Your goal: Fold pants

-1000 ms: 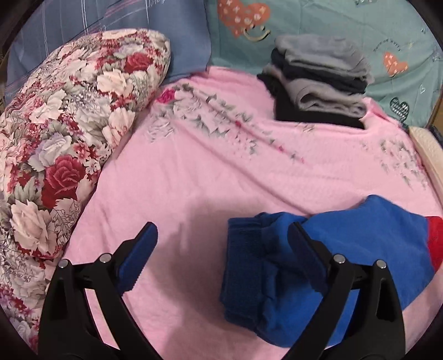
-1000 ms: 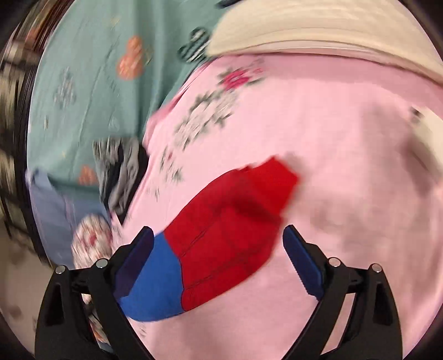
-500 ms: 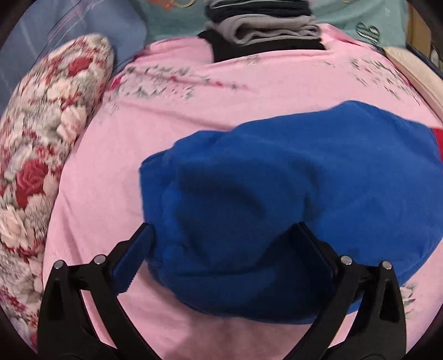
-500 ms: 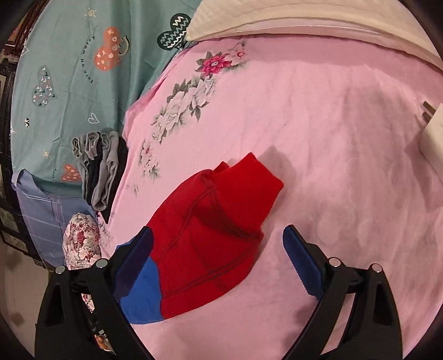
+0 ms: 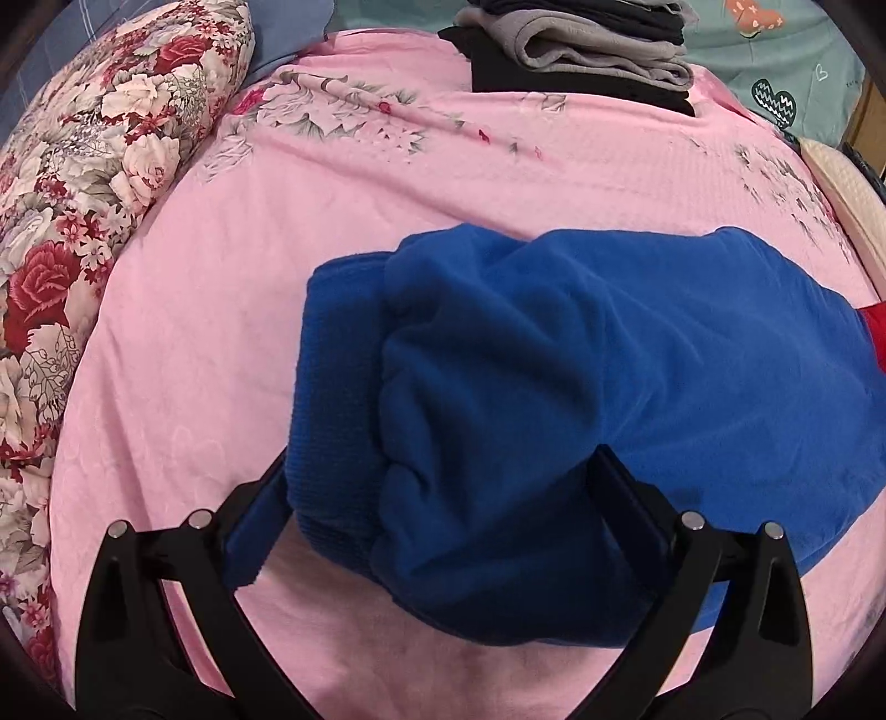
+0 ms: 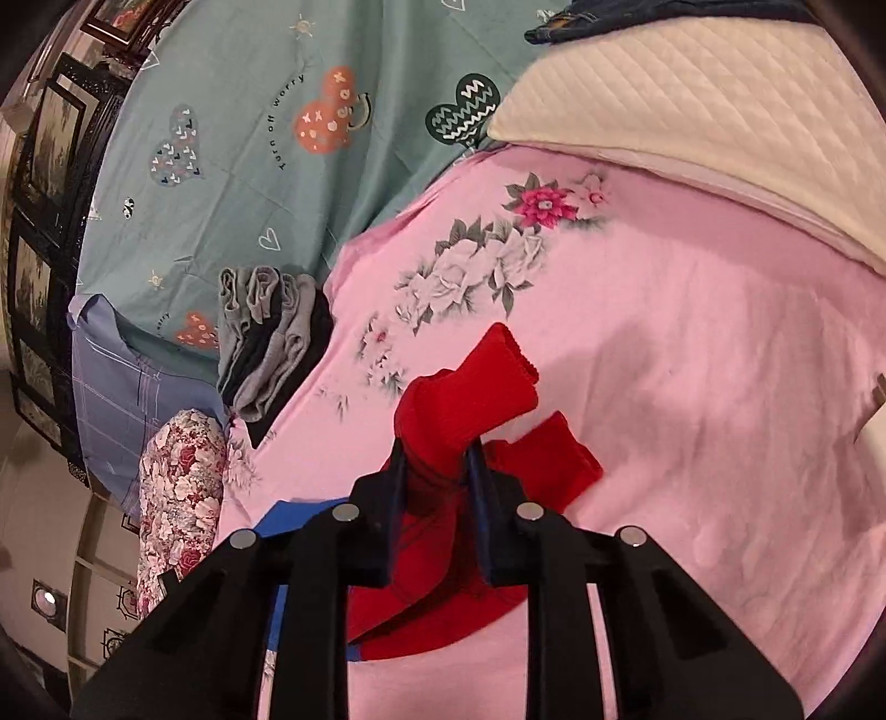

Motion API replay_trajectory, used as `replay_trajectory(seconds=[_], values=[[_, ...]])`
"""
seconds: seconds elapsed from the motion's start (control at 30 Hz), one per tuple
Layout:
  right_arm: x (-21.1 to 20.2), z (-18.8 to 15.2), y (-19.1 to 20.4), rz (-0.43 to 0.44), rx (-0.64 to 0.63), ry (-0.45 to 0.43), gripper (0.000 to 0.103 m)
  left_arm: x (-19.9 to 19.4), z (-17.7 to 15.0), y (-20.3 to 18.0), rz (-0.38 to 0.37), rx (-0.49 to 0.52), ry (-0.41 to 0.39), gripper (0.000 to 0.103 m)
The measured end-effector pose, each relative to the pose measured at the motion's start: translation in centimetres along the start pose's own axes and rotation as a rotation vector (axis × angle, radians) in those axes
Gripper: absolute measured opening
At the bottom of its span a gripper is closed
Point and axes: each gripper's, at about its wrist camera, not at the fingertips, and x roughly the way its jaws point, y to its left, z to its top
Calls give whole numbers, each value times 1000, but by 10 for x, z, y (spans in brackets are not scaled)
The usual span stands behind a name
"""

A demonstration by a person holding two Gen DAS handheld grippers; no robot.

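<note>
So, my left gripper (image 5: pixel 437 498) has its jaws spread wide on either side of the blue end of the fleece pants (image 5: pixel 554 387), not pinched on anything, and the fabric bulges up between the two blue pads. That end is soft, fuzzy fleece with a ribbed knit band (image 5: pixel 332 387) along its left edge, and it sits bunched in a lumpy mound on the pink bedsheet (image 5: pixel 194 332).

My right gripper (image 6: pixel 437 476) is clamped tight on the red part of the same pants, at the ribbed red cuffs (image 6: pixel 476 387). One cuff sticks up past the fingertips, and the other lies flat on the sheet just to the right. A bit of the blue section peeks out at lower left in the right wrist view.

The sheet is smooth pink cotton with a grey-and-pink printed flower pattern (image 6: pixel 476 266). Beyond it lies a teal bedcover with heart prints (image 6: pixel 249 138), and I can read "Turn off Worry" curving beside one orange heart.

Other stuff around: a stack of folded grey and black clothes (image 5: pixel 581 50) at the far edge of the pink sheet, a long rose-patterned bolster pillow (image 5: pixel 83 221) along the left side, a cream quilted pad (image 6: pixel 720 111) on the right and a pale blue checked pillowcase (image 6: pixel 122 387). Nothing lies between the grippers and the pants.
</note>
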Motion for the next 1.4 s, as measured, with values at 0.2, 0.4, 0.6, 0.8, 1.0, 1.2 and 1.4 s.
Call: replay_trajectory(seconds=[0.2,0.4,0.6,0.8,1.0,1.2,1.4], values=[[34,-9,-24,-158,44,179,57,1,1,0,-4,5,4,101],[21,-18,-49,-89,104,165,78,3,2,5,-22,16,8,101],[39,-29,-64,58,132,238,78,6,4,7,-18,20,18,101],[67,-31,-33,149,4,285,95,4,5,1,30,36,17,101],[58,-35,-39,223,26,266,94,1,3,-4,71,57,4,101],[69,-38,-26,143,-26,230,79,1,5,-5,75,50,7,101],[62,-47,-41,146,78,194,21,4,1,6,12,9,10,101]])
